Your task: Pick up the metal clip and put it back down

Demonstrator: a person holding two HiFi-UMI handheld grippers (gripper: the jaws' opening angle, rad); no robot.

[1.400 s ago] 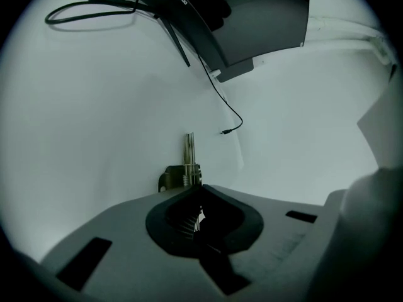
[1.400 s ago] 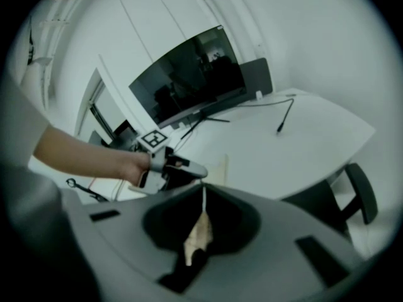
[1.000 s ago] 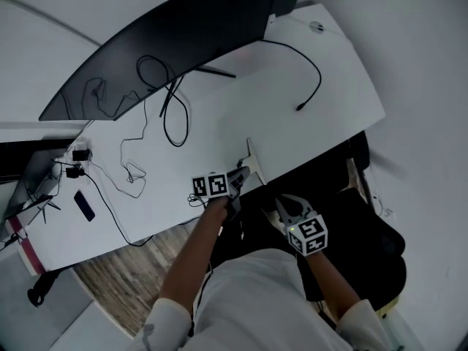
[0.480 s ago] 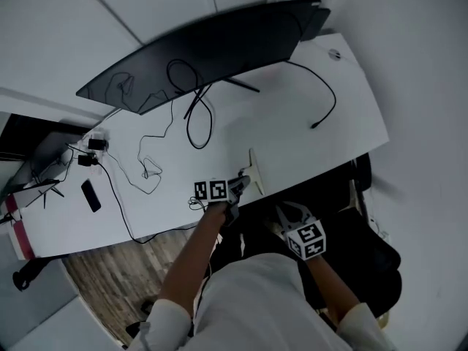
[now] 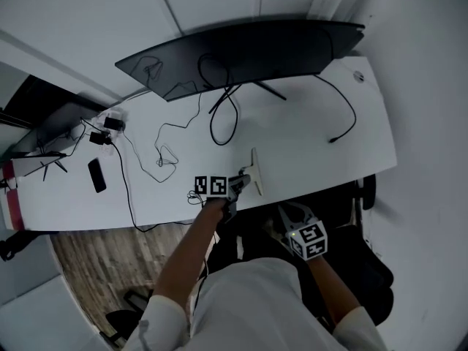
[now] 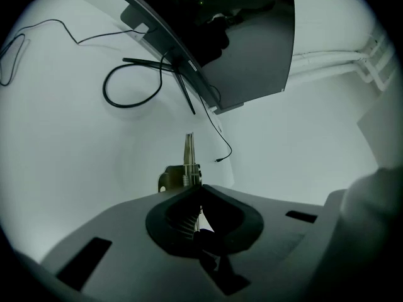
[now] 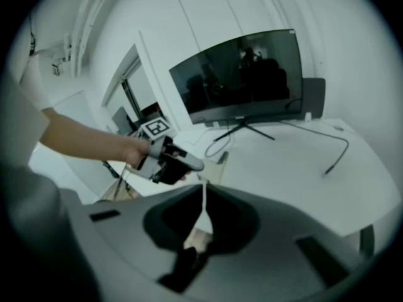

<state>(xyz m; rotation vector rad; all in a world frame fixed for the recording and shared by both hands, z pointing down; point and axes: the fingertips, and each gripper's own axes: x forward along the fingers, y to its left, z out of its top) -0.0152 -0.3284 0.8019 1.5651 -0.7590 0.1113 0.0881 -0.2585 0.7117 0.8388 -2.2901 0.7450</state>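
Only the viewpoint has shifted; left claw (image 6: 199, 189) stays pinched on the metal clip (image 6: 188, 159) at the desk's (image 5: 307, 145) near edge; right claw (image 7: 203, 184), closed and empty, hangs nearer.

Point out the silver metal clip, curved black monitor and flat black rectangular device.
silver metal clip (image 6: 189, 153): left gripper view, upright blades.
curved black monitor (image 5: 241, 53): head view, panel's middle.
flat black rectangular device (image 5: 96, 175): head view, centre.
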